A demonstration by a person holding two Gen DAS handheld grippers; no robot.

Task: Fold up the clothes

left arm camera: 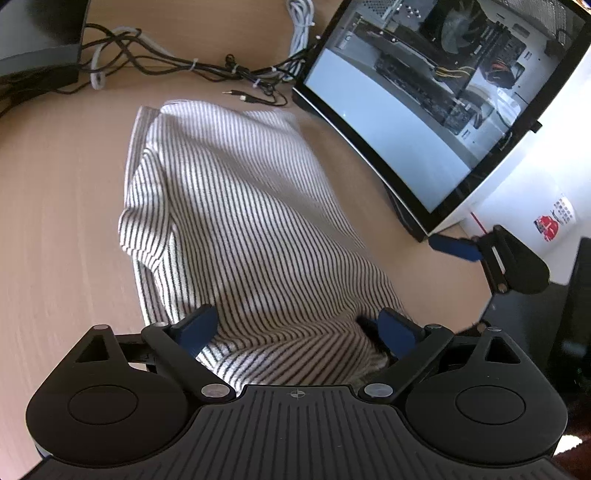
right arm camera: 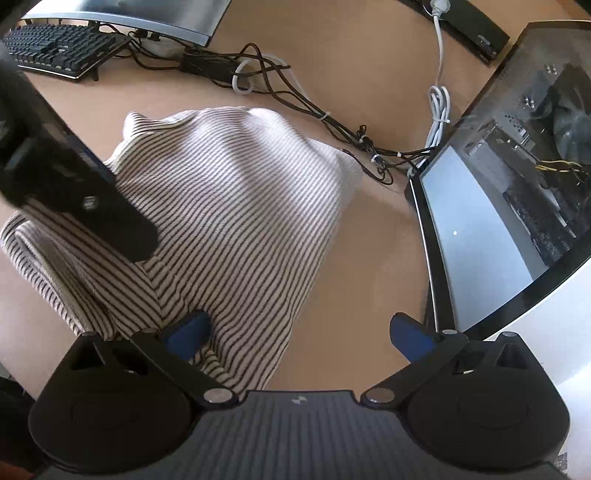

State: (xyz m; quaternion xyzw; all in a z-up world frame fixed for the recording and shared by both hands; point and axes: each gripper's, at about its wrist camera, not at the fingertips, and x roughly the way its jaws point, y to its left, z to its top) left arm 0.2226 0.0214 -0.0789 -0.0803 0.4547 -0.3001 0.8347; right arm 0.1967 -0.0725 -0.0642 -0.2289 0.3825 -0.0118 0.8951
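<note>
Here the left gripper (left arm camera: 297, 328) has its blue-padded fingers (left arm camera: 197, 326) spread wide, one on either side of the near hem of the white knit garment with thin black stripes (left arm camera: 236, 206); cloth lies between and under the pads, but they are not closed on it. The right gripper (right arm camera: 301, 332) is likewise spread: its left pad (right arm camera: 188, 332) rests on the garment's near right edge, its right pad (right arm camera: 412, 338) over bare wood just beside the garment. The garment lies loosely bunched on the light wooden desk (left arm camera: 55, 221), partly folded, a doubled band running along its left side in the left wrist view. From the right wrist view the left gripper's black body (right arm camera: 74, 184) sits over the garment's left part. From the left wrist view, one blue finger and black linkage of the right gripper (left arm camera: 491, 254) show to the garment's right. Just right of the garment stands a white computer case with a glass side panel (left arm camera: 424, 110), its innards visible. Beyond the garment's far edge, a tangle of black and white cables (right arm camera: 295, 99) crosses the desk. Farther off to the garment's far left, a black keyboard (right arm camera: 55, 48) lies under the lower edge of a silver monitor (right arm camera: 147, 14).
</note>
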